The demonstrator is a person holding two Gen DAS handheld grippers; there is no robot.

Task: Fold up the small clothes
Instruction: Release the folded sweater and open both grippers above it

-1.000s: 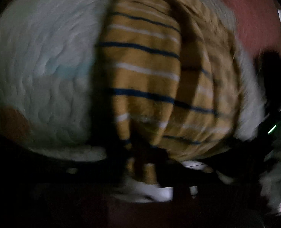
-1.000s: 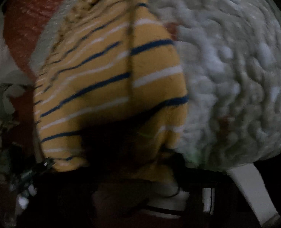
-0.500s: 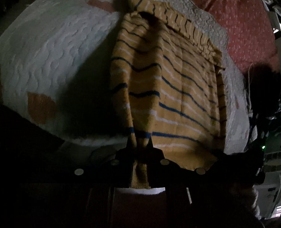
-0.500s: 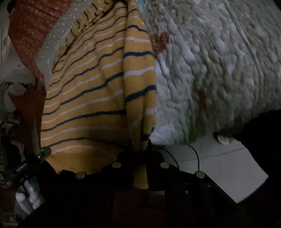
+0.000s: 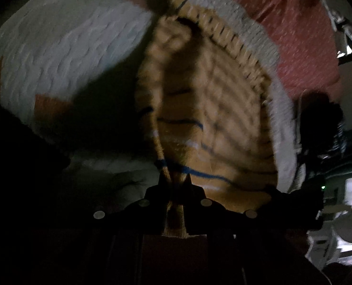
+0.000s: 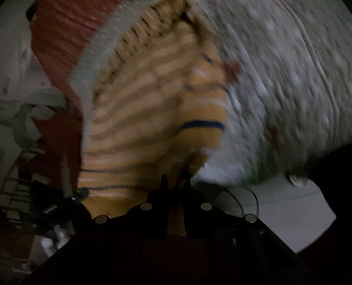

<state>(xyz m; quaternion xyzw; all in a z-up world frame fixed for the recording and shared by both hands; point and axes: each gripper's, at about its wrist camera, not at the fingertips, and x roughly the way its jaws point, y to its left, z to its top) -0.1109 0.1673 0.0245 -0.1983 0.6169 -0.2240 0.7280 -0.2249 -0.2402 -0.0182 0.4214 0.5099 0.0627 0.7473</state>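
The striped knit top (image 5: 214, 109), mustard yellow with navy and white bands, is stretched between the two grippers over a bed covered by a white quilted bedspread (image 5: 64, 47), its far ribbed edge lying on the quilt while the near edge is lifted toward the cameras. The left gripper (image 5: 175, 185) has its jaws closed nearly together on a bunched near corner of the top, cloth showing between and below them. In the right wrist view the right gripper (image 6: 175, 184) also has its jaws almost together, with a pinch of yellow cloth seemingly caught at the tips, though blur and shadow make that grip less certain. Holding both near corners like this likely keeps the hem taut and level, so the raised half can be carried over the half resting on the bed and laid down as a clean fold. A red patterned sheet (image 5: 294, 30) lies beyond the bedspread. Both views are dark and smeared by motion, so stripes and folds in the middle of the garment are hard to read; sleeves or neckline cannot be made out, the cluttered room edge at the side is indistinct, and the lower part of each view is black gripper body.
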